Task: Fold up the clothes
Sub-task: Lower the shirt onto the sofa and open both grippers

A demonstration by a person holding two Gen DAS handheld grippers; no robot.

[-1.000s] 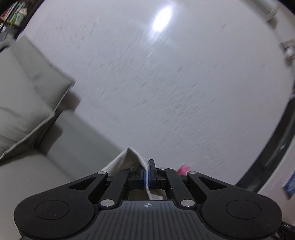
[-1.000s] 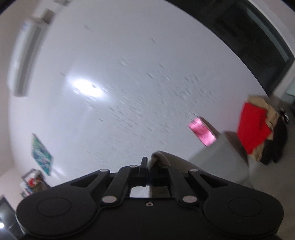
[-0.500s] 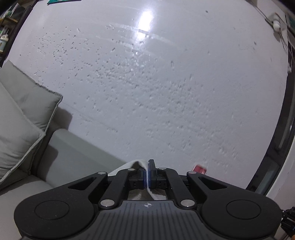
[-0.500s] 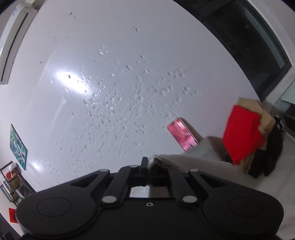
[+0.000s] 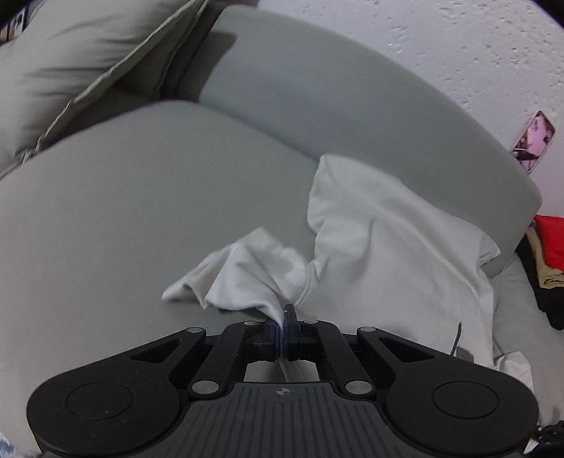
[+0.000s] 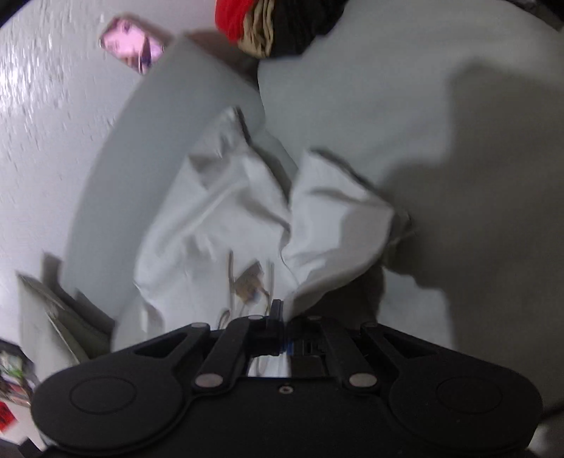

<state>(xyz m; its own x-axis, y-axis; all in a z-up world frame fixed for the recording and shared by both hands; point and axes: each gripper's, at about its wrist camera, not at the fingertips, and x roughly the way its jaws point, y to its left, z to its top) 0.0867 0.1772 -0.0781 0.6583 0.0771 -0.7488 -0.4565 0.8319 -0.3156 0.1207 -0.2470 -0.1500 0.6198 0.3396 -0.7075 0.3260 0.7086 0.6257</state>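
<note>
In the left wrist view, the left gripper (image 5: 284, 319) has its fingers closed on a pinch of the white garment (image 5: 380, 239), near one sleeve. Half a second ago this camera saw almost only the wall, with a small corner of cloth at the fingers. Now it looks down on the grey sofa (image 5: 141, 211), and the garment lies spread over the seat and partly up against the backrest.

In the right wrist view, which is blurred, the right gripper (image 6: 282, 317) is closed on another edge of the same garment (image 6: 229, 218). The pile of red, tan and black clothes (image 6: 268, 28) has moved from the right side to the top of the picture.

I judge that the garment was lowered onto the sofa for laying it flat; it is wrinkled, so folding has not begun.
</note>
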